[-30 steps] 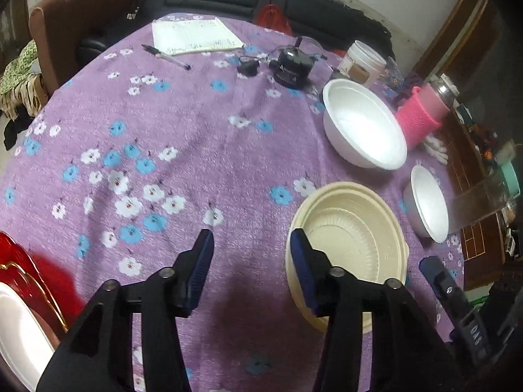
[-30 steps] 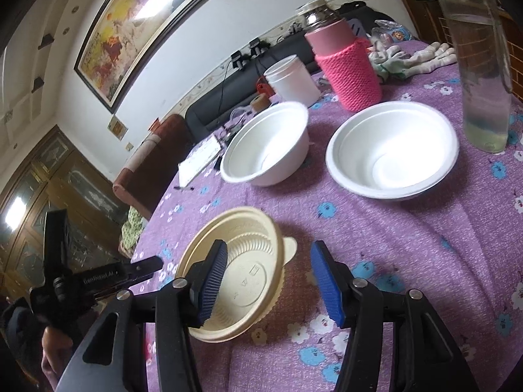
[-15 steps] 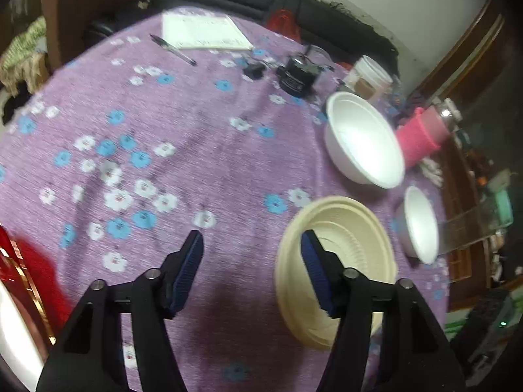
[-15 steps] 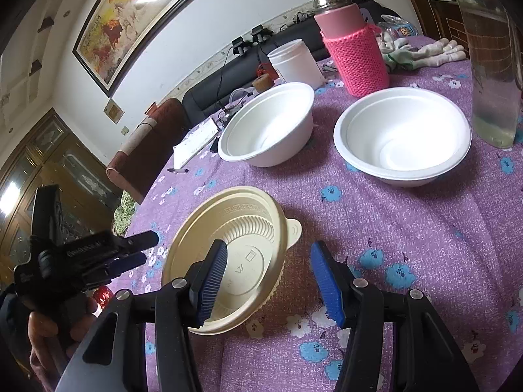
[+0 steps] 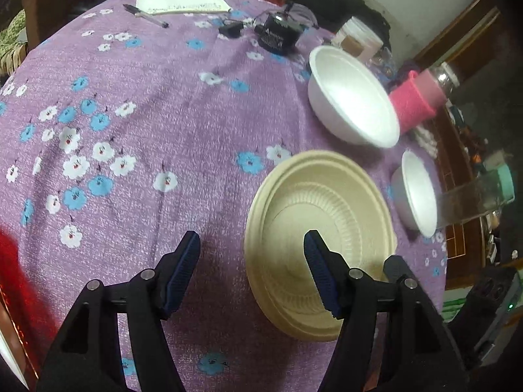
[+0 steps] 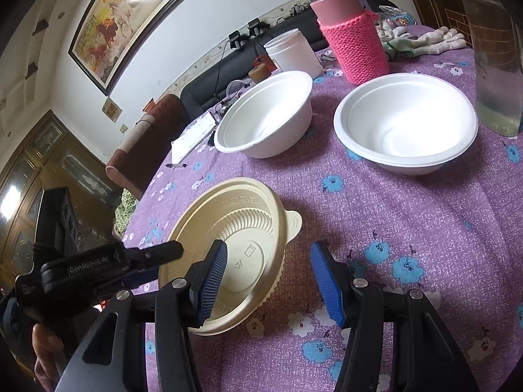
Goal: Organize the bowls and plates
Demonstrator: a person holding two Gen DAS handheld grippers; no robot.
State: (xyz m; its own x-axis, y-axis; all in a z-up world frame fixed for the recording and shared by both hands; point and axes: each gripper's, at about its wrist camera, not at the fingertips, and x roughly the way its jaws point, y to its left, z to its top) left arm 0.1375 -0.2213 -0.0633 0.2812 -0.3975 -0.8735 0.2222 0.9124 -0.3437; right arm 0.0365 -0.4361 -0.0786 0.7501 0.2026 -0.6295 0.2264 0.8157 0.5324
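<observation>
We have both tools over the purple flowered tabletop [image 5: 137, 137]. Our left gripper [image 5: 251, 271] is spread wide and empty; its right-hand finger hangs over the cream bowl [image 5: 318, 225], its left-hand finger over bare cloth at 9 o'clock of the bowl. Our right gripper [image 6: 273, 281] is also wide and holds nothing; one finger sits over the inside of the cream bowl [image 6: 235, 245], the other outside its rim near the small tab at 2 o'clock, so the rim wall lies between the jaws, though we cannot tell if either pad touches.

From the right wrist view, two white bowls stand well apart from the cream one: the nearer white bowl [image 6: 405, 127] at 1 o'clock, the farther white bowl [image 6: 264, 114] at 12 o'clock, with a pink-sleeved flask [image 6: 353, 42] behind them.

Our reading: the step is a rim pinch on the cream bowl. To do it well, we should close the right gripper squarely across the wall, lift level, and keep the left clear or steadying the opposite rim. The thin plastic likely flexes, so a gentle squeeze
</observation>
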